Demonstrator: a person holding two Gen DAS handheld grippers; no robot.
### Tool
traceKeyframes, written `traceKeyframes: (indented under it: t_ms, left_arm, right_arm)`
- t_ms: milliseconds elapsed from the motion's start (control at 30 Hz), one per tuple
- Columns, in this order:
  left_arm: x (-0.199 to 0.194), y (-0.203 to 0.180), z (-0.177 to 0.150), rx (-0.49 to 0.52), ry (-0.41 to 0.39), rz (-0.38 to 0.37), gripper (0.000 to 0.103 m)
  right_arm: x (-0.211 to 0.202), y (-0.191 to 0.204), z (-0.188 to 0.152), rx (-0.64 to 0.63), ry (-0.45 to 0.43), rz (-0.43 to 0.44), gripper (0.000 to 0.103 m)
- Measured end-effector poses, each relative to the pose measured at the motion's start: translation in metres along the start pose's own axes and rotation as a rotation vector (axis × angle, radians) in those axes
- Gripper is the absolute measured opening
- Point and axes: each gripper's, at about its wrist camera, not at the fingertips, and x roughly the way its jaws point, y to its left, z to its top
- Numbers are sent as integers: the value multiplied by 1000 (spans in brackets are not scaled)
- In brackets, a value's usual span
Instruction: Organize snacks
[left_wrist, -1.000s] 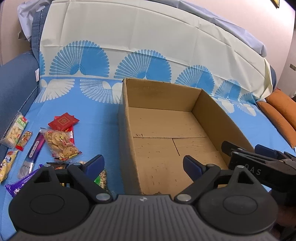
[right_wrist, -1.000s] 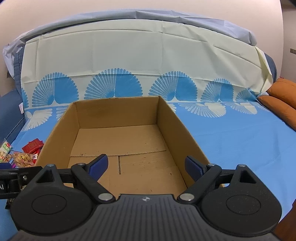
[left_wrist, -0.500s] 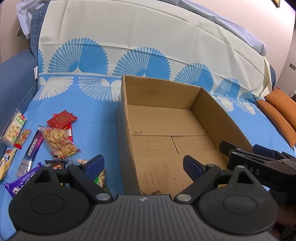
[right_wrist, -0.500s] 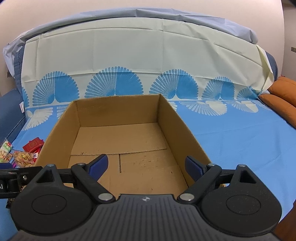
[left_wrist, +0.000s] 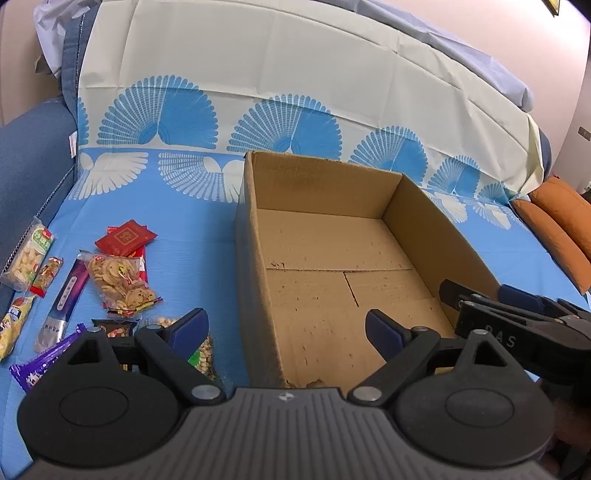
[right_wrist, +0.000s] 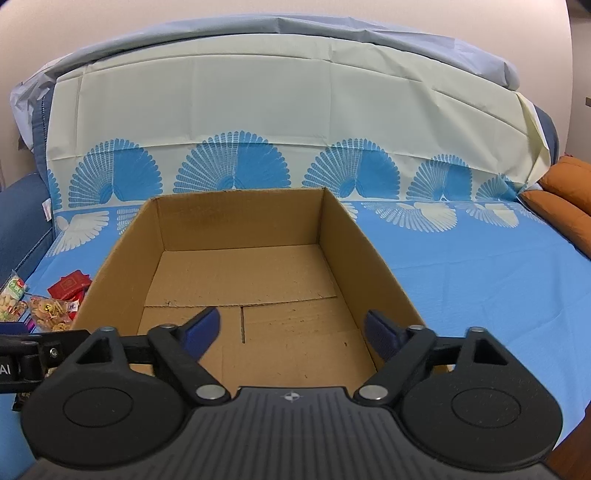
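Observation:
An open, empty cardboard box (left_wrist: 255, 236) (right_wrist: 373, 258) stands on the blue sheet. Several snack packs lie left of it: a clear cookie bag (left_wrist: 120, 282), red packets (left_wrist: 125, 236), a purple bar (left_wrist: 68, 299), a green-labelled biscuit pack (left_wrist: 29, 254), a nut pack (left_wrist: 201, 356). My left gripper (left_wrist: 286, 326) is open and empty over the box's near left corner. My right gripper (right_wrist: 291, 330) is open and empty over the box's near edge; it also shows at the right of the left wrist view (left_wrist: 517, 321).
The sheet (right_wrist: 480, 266) covers a sofa seat and backrest. Orange cushions (left_wrist: 561, 221) lie at the far right. A dark blue armrest (left_wrist: 26, 155) rises at the left, beside the snacks.
The left gripper has drifted slightly, so the box and snacks sit a little lower and nearer in view. Both grippers stay open and empty.

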Motion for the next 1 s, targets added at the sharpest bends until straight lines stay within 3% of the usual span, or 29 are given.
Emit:
traceKeyframes:
  t_ms: [67,133,233,300,400,533,633,700,833,1000]
  left_arm:
    - [-3,3,0,6,-7,-3,85]
    - [-8,9,2,4,3,-20,66]
    - [-18,29,14,-16,27,-78,44]
    - [-25,43,26,-4,42,-126,35]
    - [-35,72,48,82,47,-166,34]
    - [-40,125,59,187,-11,-133,34]
    - [-29,175,44,20,2,-114,34]
    - [-11,198,33,-75,136,-28,30]
    - [0,217,29,-109,202,55,30]
    - [8,222,26,-71,254,98,32]
  right_arm:
    - [-1,3,1,0,-7,12,62]
    - [-2,7,2,5,-17,32,55]
    - [-8,15,6,9,-54,72,51]
    - [-14,23,7,-1,-65,112,51]
    - [-25,41,8,-39,-111,186,51]
    - [-41,68,13,-113,-152,273,52]
    - [-46,97,21,-160,-122,360,52]
    - [-47,127,24,-212,-109,420,52]
    - [-36,195,11,-357,-49,478,52]
    - [5,247,-22,-390,79,437,55]
